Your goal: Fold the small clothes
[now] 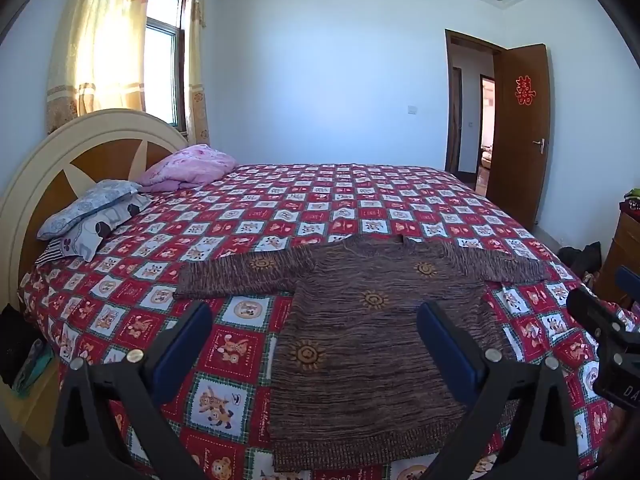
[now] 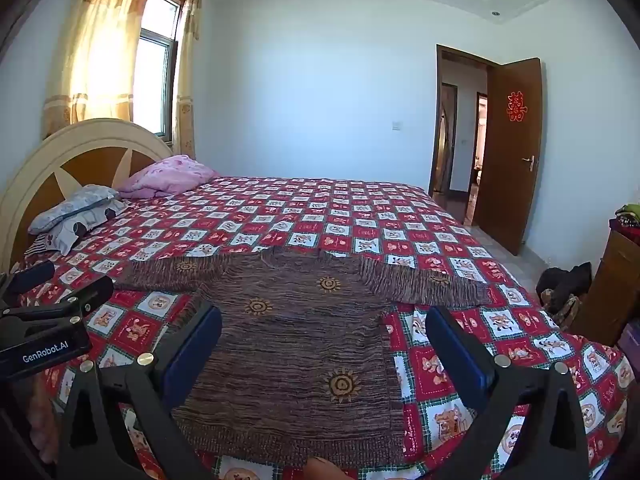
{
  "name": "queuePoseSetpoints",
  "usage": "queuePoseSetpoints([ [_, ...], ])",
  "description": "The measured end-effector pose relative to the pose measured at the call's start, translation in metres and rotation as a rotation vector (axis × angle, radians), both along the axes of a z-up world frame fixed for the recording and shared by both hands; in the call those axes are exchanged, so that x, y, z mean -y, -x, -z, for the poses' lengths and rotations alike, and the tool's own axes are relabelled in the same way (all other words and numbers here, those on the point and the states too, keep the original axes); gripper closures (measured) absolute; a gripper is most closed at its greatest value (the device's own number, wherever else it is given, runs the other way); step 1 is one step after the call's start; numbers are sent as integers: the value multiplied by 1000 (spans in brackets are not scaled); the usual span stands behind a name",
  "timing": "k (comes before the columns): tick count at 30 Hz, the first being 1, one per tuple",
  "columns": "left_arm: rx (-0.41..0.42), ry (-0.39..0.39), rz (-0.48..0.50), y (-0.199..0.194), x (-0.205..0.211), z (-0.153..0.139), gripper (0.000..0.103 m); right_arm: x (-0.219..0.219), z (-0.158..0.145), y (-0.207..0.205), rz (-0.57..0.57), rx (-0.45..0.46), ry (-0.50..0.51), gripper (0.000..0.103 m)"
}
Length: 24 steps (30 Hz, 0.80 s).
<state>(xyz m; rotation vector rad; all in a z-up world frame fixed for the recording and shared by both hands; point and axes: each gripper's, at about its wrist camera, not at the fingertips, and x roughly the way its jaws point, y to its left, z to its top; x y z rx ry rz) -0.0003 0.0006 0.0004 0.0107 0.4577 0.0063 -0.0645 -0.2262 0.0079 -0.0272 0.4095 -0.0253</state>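
A small brown knitted sweater (image 1: 372, 344) with orange sun motifs lies flat on the bed, both sleeves spread sideways, hem toward me. It also shows in the right wrist view (image 2: 296, 344). My left gripper (image 1: 316, 316) is open and empty, held above the sweater's left side near the hem. My right gripper (image 2: 324, 320) is open and empty, held above the sweater's right side. The right gripper's body shows at the right edge of the left wrist view (image 1: 600, 328), and the left gripper's body shows at the left edge of the right wrist view (image 2: 48, 320).
The bed has a red and white checked cartoon sheet (image 1: 304, 208). Pillows (image 1: 92, 212) and a pink folded quilt (image 1: 188, 168) lie by the headboard (image 1: 48, 168). A wooden cabinet (image 2: 616, 280) and dark bags (image 2: 564, 284) stand at the right. The door (image 2: 508, 152) is open.
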Motion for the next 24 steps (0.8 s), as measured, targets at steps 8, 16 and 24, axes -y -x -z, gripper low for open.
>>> queuePoseSetpoints([
  [8,3,4,-11,-3,0,1,0,1,10,2,11,6,23,1],
  [16,6,-10,-19,0,2,6,0,-1,12,-1,4,-17,27,1],
  [24,6,-3,-37,0,-1,6,0,-3,15,-3,-3,-33,33,1],
])
